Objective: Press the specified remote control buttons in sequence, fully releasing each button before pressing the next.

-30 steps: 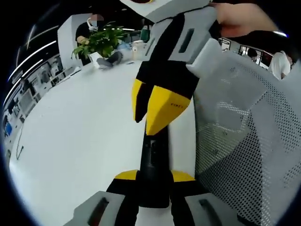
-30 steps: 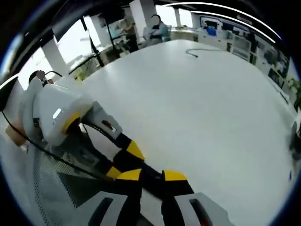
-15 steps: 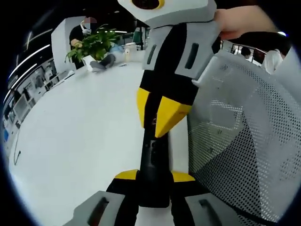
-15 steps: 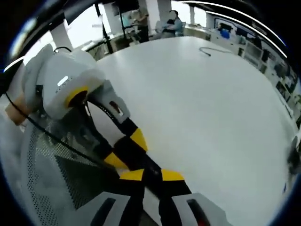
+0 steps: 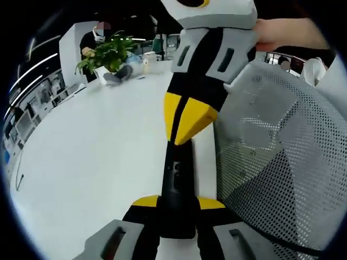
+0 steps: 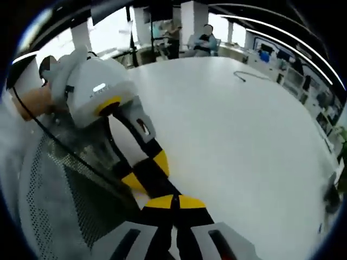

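Remote control, slim, black, rigid and likely light, clamped lengthwise in left gripper at bench edge. Right gripper, jaws closed together, tip poised on its buttons.

I am in a large open-plan office, working at a long white table whose top runs far off into the room. A potted green plant stands at its far end in my left gripper view, with a seated person just behind it. Right beside me is a grey mesh-backed office chair. In my right gripper view, people sit at the table's far edge, a dark cable lies on the tabletop, long strip lights cross the ceiling, and white pillars and bright windows stand behind.
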Motion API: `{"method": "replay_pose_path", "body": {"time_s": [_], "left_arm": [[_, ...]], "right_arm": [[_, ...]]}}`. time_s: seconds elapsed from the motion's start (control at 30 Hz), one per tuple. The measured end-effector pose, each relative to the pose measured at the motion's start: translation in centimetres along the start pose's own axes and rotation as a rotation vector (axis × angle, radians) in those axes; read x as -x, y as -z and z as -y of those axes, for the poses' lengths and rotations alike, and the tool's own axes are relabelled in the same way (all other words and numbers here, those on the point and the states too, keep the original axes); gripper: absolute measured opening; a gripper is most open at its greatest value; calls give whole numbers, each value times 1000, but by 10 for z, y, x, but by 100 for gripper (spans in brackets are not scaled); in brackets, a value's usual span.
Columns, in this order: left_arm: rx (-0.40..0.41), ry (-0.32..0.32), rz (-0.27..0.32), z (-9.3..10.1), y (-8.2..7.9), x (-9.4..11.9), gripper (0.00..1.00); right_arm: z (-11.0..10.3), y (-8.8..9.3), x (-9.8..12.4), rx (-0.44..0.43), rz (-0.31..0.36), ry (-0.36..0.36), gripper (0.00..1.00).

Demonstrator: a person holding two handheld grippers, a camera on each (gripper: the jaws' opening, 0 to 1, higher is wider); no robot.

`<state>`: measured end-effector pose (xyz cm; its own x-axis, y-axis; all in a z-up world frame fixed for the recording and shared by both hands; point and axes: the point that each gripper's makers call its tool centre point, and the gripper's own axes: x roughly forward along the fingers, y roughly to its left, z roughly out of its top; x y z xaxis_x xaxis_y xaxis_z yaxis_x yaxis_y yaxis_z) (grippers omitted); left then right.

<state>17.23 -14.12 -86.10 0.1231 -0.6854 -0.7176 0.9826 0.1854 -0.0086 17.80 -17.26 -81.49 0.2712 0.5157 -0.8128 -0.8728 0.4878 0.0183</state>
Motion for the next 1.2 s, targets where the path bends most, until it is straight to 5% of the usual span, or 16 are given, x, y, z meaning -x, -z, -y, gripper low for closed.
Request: {"method": "replay_pose_path", "body": {"time_s": [0.2, 0.4, 0.73, 1.03, 1.1, 1.2], "left_arm": [[-3, 12, 11, 0, 0, 1, 23], [5, 28, 29, -1, 1, 2, 23], [-12, 18, 27, -1, 1, 2, 23], [-29, 36, 11, -1, 0, 1, 24], [-34, 47, 4, -1, -1, 0, 24], [-39, 43, -10, 1, -1, 0, 24]], "right_arm": [[10, 8, -1, 18, 0, 16, 0], [28, 42, -3, 120, -170, 43, 0], [28, 50, -9, 153, -212, -23, 0], [28, 53, -11, 391, -341, -91, 0], [26, 51, -13, 393, -359, -89, 0], [26, 52, -12, 284, -421, -55, 0]]}}
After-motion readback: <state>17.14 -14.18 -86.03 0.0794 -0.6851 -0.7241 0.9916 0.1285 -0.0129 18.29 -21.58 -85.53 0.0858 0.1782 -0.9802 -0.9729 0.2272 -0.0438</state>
